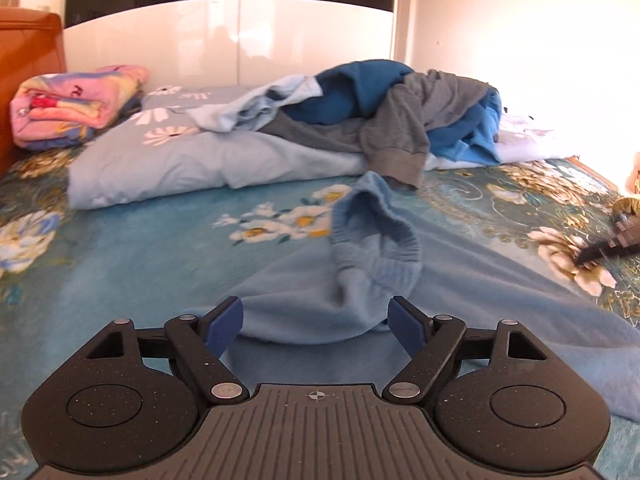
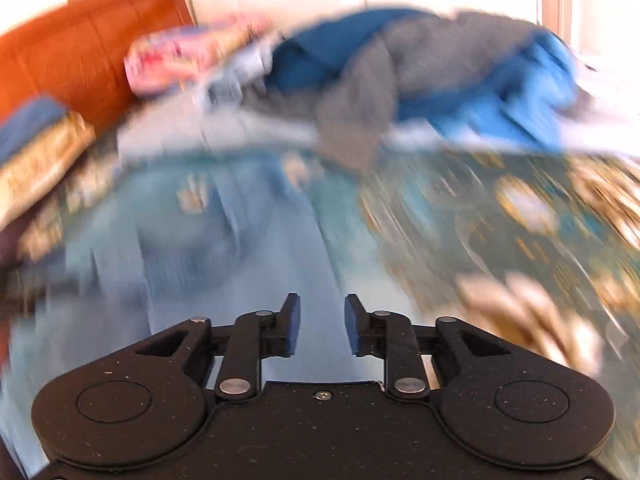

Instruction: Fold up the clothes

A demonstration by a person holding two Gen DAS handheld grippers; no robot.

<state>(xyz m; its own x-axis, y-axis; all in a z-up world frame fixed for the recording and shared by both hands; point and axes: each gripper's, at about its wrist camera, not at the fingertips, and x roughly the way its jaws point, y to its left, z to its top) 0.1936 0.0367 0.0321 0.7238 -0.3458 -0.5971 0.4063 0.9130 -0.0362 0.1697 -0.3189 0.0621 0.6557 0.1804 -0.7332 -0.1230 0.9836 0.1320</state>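
Observation:
A light blue fleece garment with an elastic waistband lies crumpled on the floral bedspread. My left gripper stands wide open just in front of it. A fold of the cloth bulges between the blue pads, which do not press on it. My right gripper is open by a narrow gap with nothing gripped. It hangs over the blurred light blue cloth. Its dark tip shows at the right edge of the left wrist view. A heap of blue and grey clothes lies behind.
The heap rests on a folded pale blue quilt with daisies. A pink folded blanket lies beside the orange headboard. A white wardrobe stands behind the bed. The right wrist view is strongly blurred.

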